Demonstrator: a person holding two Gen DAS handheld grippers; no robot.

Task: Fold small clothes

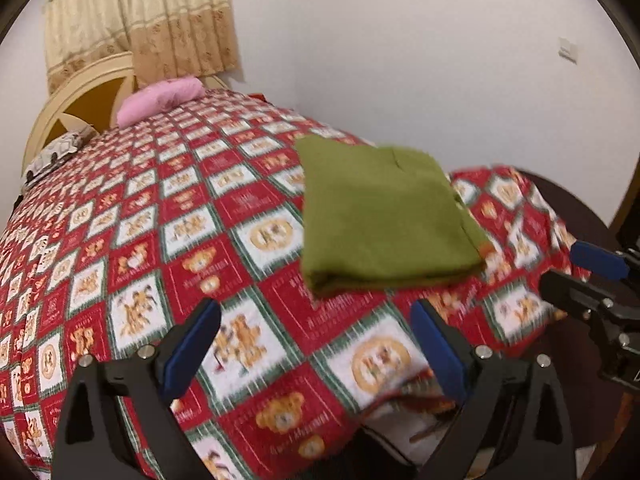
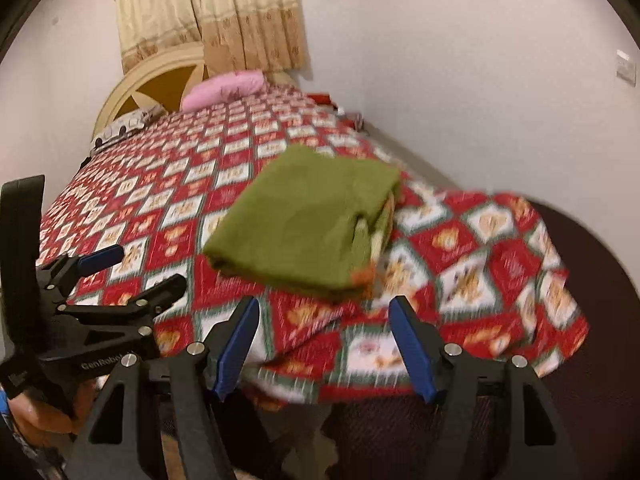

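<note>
Green cloth (image 1: 384,212) lies folded flat on the bed (image 1: 168,208), near its near right corner, on the red teddy-print cover. Left gripper (image 1: 316,344) hovers over the near edge, fingers (image 1: 192,344) spread wide, holding nothing. Right gripper (image 2: 324,344) sits just to its right, fingers (image 2: 412,344) also wide apart and bare. Pink pillow (image 1: 160,100) lies far by the headboard.

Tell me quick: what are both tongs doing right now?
Left tongs: open, holding nothing.
Right tongs: open, holding nothing; the folded green garment lies free on the bed.
</note>
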